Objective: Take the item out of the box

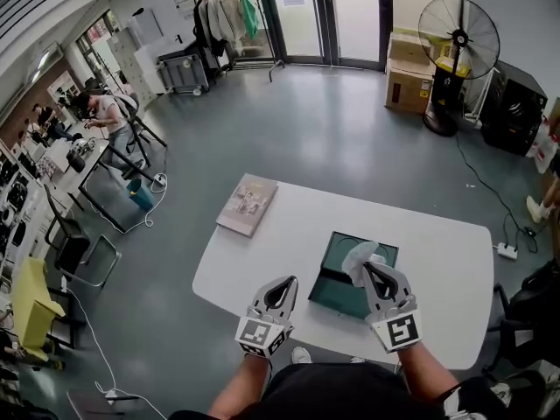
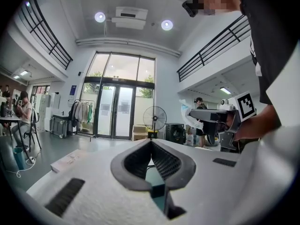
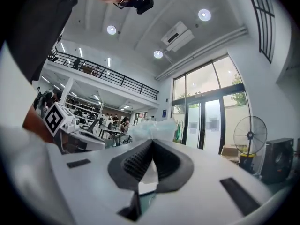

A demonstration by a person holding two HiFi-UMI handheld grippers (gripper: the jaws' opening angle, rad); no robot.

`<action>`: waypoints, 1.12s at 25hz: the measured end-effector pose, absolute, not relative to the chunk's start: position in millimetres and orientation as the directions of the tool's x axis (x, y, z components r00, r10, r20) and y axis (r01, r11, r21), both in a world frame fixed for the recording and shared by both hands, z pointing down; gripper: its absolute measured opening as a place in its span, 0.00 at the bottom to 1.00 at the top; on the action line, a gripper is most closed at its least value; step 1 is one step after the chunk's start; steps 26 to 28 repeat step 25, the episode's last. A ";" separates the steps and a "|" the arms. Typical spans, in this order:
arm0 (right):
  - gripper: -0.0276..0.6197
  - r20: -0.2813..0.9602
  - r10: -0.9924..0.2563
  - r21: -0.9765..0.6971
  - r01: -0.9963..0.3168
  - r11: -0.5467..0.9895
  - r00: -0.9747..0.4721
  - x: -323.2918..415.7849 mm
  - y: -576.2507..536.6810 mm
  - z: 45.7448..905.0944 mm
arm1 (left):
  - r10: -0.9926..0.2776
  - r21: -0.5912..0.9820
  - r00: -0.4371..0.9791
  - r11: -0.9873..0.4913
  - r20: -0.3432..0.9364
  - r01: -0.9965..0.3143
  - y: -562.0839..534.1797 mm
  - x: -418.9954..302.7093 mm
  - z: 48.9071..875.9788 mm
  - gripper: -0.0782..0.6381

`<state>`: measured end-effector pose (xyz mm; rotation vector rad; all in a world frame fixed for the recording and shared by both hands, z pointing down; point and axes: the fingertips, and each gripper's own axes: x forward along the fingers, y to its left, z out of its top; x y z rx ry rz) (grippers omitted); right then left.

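My forearms (image 1: pixel 429 370) reach forward from six o'clock, low over the white round-cornered bench (image 1: pixel 442 256), with the marker cubes (image 1: pixel 401 331) facing up. They show only black-and-white squares. The pale flat book (image 1: pixel 248 204) at the bench's eleven o'clock corner carries print (too small for me to read). My left tongs (image 1: pixel 282 283) hover over the near edge, clenched tip to tip with nothing between them. My right tongs (image 1: pixel 372 269), just beside them at three o'clock, are clamped on the white crinkled plastic packet (image 1: pixel 357 256). They hold it up over the open dark green shallow box (image 1: pixel 331 291) in the bench's middle.
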<state>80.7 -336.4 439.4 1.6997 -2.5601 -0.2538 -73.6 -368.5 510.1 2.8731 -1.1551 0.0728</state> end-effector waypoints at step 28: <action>0.05 -0.042 -0.949 0.118 -0.945 0.306 -0.312 104.8 -311.6 441.5 | -0.656 0.026 0.754 -0.753 0.040 -0.657 -346.1 -45.9 501.2 0.13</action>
